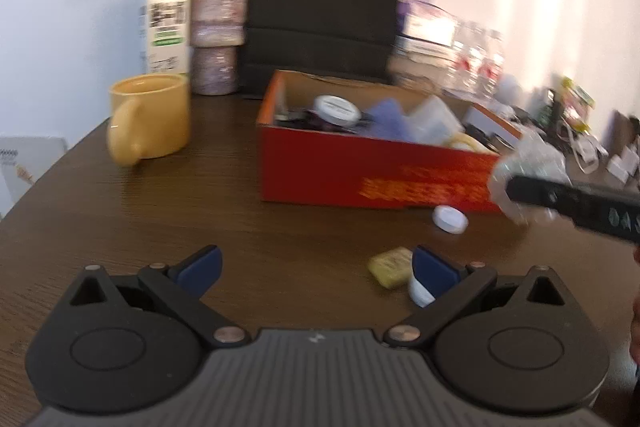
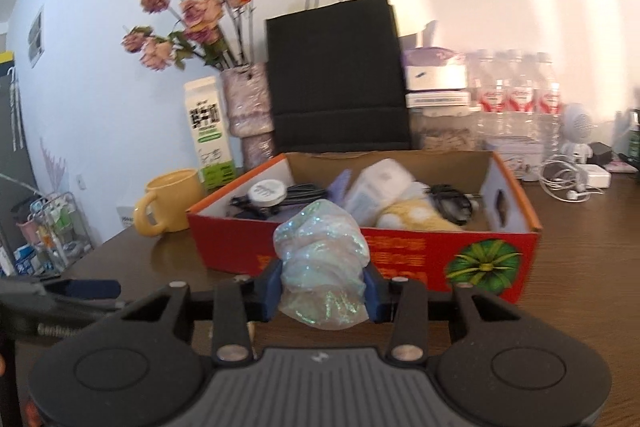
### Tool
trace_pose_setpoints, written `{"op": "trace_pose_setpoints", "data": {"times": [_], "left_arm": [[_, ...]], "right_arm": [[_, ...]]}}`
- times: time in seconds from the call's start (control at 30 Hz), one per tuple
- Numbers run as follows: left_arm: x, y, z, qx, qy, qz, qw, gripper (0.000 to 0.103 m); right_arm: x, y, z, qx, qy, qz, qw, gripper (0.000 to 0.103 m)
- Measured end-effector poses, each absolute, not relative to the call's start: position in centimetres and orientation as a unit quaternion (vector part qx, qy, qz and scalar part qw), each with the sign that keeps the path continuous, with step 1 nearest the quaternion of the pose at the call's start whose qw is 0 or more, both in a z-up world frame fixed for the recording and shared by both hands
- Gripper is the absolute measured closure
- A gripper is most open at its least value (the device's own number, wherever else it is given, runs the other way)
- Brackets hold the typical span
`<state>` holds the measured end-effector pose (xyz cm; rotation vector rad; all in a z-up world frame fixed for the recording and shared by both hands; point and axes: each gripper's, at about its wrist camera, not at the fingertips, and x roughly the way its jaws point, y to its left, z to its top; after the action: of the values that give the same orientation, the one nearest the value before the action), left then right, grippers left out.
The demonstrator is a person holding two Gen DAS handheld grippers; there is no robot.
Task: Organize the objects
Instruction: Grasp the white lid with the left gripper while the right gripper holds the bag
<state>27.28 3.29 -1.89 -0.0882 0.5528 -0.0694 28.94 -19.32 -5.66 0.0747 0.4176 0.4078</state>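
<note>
A red cardboard box [image 1: 372, 167] [image 2: 400, 247] holding several small items stands on the dark wooden table [image 1: 200, 211]. My right gripper [image 2: 323, 285] is shut on a crumpled iridescent plastic bag [image 2: 322, 259] and holds it above the table, just in front of the box. The bag also shows at the right edge of the left wrist view [image 1: 528, 167]. My left gripper [image 1: 316, 271] is open and empty, low over the table. A yellow packet [image 1: 390, 265], a white cap [image 1: 450, 219] and another white round item [image 1: 418, 291] lie on the table near its right finger.
A yellow mug [image 1: 150, 117] [image 2: 168, 203] stands left of the box. Behind are a milk carton [image 1: 166, 23], a vase of dried roses [image 2: 244, 107], a black paper bag [image 2: 336, 75], water bottles [image 2: 516, 95], and cables [image 2: 568, 183] at the right.
</note>
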Motion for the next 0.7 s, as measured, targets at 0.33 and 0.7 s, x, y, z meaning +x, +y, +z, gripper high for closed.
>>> {"op": "trace_pose_setpoints", "data": {"times": [0.33, 0.7], "left_arm": [[27.3, -1.8, -3.0, -0.017, 0.296, -0.073, 0.952, 0.019], [29.0, -5.8, -3.8, -0.017, 0.312, -0.057, 0.948, 0.051]], "right_arm": [[28.0, -23.0, -5.5, 0.042, 0.190, 0.189, 0.962, 0.063], [26.6, -23.5, -5.2, 0.048, 0.174, 0.209, 0.961, 0.063]]}}
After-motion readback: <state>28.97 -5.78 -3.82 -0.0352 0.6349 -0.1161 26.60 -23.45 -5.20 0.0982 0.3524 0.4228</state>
